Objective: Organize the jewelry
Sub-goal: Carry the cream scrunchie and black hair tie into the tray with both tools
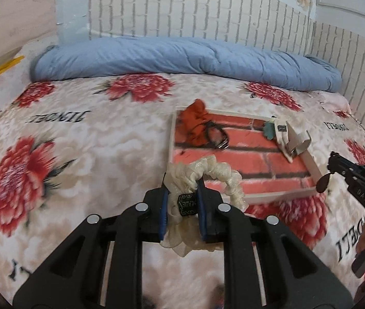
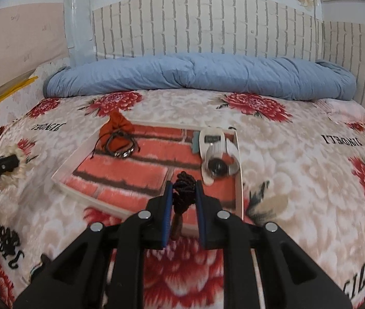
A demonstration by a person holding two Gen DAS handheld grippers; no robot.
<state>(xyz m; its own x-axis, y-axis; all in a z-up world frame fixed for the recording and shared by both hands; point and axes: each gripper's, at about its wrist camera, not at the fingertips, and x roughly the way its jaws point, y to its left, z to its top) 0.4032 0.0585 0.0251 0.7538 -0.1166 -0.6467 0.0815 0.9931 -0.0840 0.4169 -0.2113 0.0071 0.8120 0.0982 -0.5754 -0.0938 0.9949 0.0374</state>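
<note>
My left gripper (image 1: 182,188) is shut on a cream ruffled scrunchie (image 1: 216,177) with a black tag, held at the near left corner of a shallow white tray (image 1: 311,164) with a red brick-pattern floor. My right gripper (image 2: 184,184) is shut on a dark cord necklace (image 2: 183,188) with a brown pendant (image 1: 322,184), held over the tray's near edge (image 2: 239,180). In the tray lie an orange pouch (image 2: 116,128), a dark bracelet (image 2: 123,149), and a white strap with a dark round piece (image 2: 216,154).
The tray sits on a bed covered by a cream blanket with red flowers (image 1: 20,180). A rolled blue duvet (image 1: 182,56) lies along the far side against a white brick-pattern wall (image 2: 208,25).
</note>
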